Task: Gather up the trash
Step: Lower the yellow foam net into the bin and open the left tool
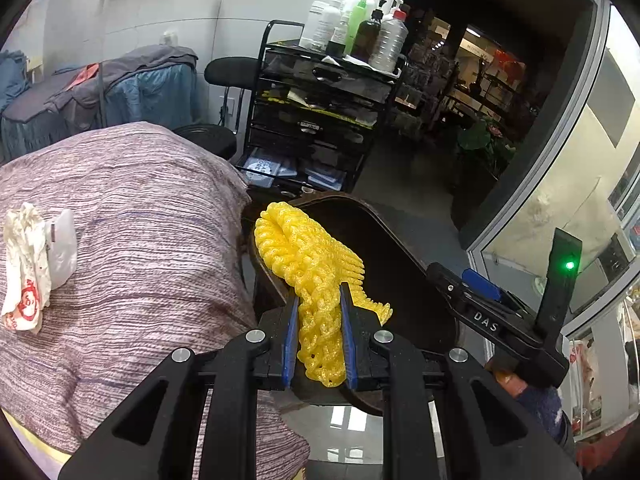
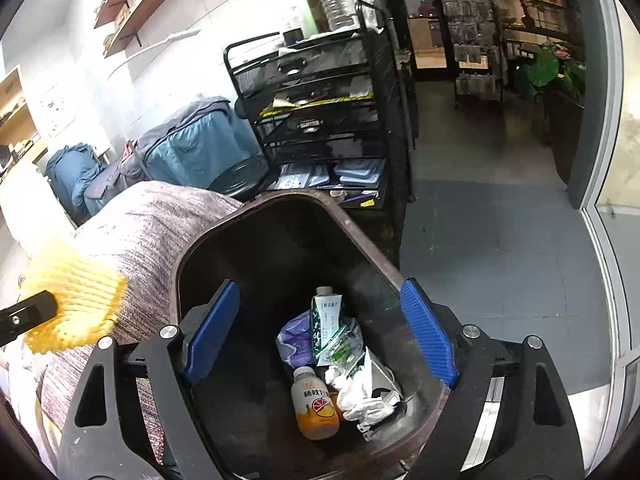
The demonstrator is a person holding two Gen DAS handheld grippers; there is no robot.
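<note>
**Yellow foam net held at the bin's rim, right tongs empty above the trash**

Nearest in the left wrist view, the left tongs (image 1: pixel 319 340) are clamped narrow on a yellow foam mesh fruit sleeve (image 1: pixel 308 264). Its bunched upper end hangs at the near rim of the dark brown plastic trash bin (image 1: pixel 408 256), probably so that letting go drops it inside.

The right tongs (image 2: pixel 320 332) stand wide with nothing between the blue pads, poised over the bin's mouth. Below them lie an orange drink bottle (image 2: pixel 316 404), crumpled white paper (image 2: pixel 362 396), a green-and-white carton (image 2: pixel 326 320) and a purple wrapper (image 2: pixel 294 334).

Beside the bin, on the mauve striped bed cover (image 1: pixel 132 208), a crumpled white wrapper with red print (image 1: pixel 24 268) remains uncollected, so more work is left. Farther back stands a black mesh drawer cart (image 1: pixel 320 120) topped with bottles.
</note>
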